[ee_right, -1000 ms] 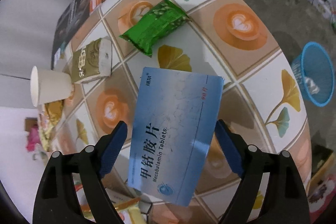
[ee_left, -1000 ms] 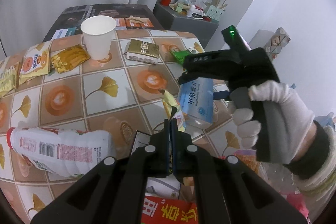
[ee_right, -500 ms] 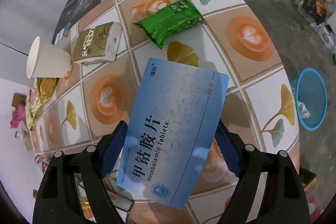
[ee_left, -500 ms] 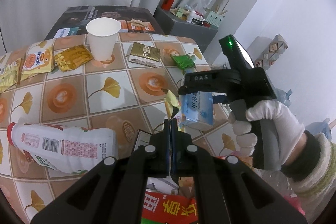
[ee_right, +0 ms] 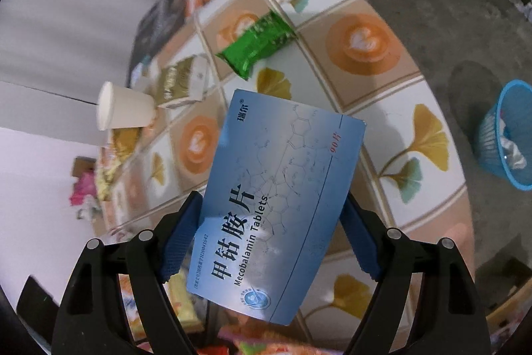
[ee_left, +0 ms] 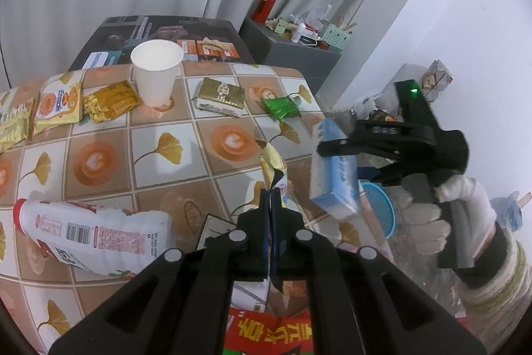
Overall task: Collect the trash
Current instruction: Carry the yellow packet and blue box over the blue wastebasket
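My right gripper (ee_right: 271, 235) is shut on a blue Mecobalamin tablet box (ee_right: 282, 202) and holds it above the table's right edge; the box also shows in the left wrist view (ee_left: 332, 175), past the table edge. A blue trash basket (ee_right: 505, 135) stands on the floor to the right; it also shows in the left wrist view (ee_left: 379, 208) below the box. My left gripper (ee_left: 270, 198) is shut on a yellow snack wrapper (ee_left: 273, 167) above the table.
On the tiled table (ee_left: 159, 155) lie a white drink bottle (ee_left: 93, 238), a paper cup (ee_left: 156, 72), a gold box (ee_left: 221, 95), a green packet (ee_left: 281, 107) and yellow snack bags (ee_left: 60, 102). A red packet (ee_left: 269, 335) lies below my left gripper.
My right gripper has carried the blue box up and rightward, off the table towards its right edge. My left gripper has stayed shut on the wrapper and risen a little.
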`<state>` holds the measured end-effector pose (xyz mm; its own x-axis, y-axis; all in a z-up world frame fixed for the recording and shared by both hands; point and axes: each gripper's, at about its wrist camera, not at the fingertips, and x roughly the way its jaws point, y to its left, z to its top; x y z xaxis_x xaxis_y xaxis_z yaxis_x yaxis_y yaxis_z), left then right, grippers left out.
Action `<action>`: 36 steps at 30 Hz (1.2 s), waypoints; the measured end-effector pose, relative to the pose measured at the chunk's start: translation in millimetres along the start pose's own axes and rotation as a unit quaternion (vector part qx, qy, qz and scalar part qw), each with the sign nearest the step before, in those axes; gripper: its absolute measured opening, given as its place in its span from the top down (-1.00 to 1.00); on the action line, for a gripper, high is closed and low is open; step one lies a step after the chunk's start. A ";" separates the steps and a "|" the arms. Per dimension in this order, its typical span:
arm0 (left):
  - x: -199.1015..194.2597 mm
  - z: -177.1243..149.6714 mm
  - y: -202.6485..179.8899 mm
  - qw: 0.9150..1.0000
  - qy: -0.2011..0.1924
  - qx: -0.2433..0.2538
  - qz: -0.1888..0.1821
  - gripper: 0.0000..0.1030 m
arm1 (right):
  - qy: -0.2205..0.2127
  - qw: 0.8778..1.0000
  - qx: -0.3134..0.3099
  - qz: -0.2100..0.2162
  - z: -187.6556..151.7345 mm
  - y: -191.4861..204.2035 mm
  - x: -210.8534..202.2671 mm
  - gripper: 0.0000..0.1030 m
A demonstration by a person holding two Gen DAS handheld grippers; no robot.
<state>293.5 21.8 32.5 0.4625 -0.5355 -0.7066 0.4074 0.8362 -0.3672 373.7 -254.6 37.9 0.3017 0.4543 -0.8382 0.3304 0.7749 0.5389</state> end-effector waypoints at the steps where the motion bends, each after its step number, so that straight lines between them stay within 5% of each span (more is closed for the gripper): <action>1: -1.3 1.4 -4.1 1.000 -0.001 0.003 0.001 0.98 | -0.004 1.000 -0.002 0.008 -2.4 -2.9 -7.8 -0.49; 9: -8.2 12.1 -46.4 1.000 -0.003 0.030 0.004 0.98 | -0.049 0.995 -0.009 0.088 -10.8 -30.8 -74.0 -0.48; 18: 19.7 30.8 -138.6 0.995 0.010 0.090 -0.032 0.98 | -0.109 0.987 0.062 0.099 -27.1 -149.0 -143.7 -0.48; 27: 127.7 36.2 -269.5 0.980 0.096 0.146 -0.097 0.98 | -0.149 0.969 0.177 0.084 -48.6 -293.3 -170.3 -0.49; 36: 265.6 8.2 -372.3 0.956 0.198 0.182 -0.112 0.98 | -0.156 0.943 0.283 0.080 -44.1 -412.8 -145.0 -0.49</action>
<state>271.2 -432.8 -13.5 0.0252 -0.5492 -0.8353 0.7423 0.5699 -0.3523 154.2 -620.9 -66.7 0.6070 0.3250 -0.7252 0.6565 0.3090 0.6881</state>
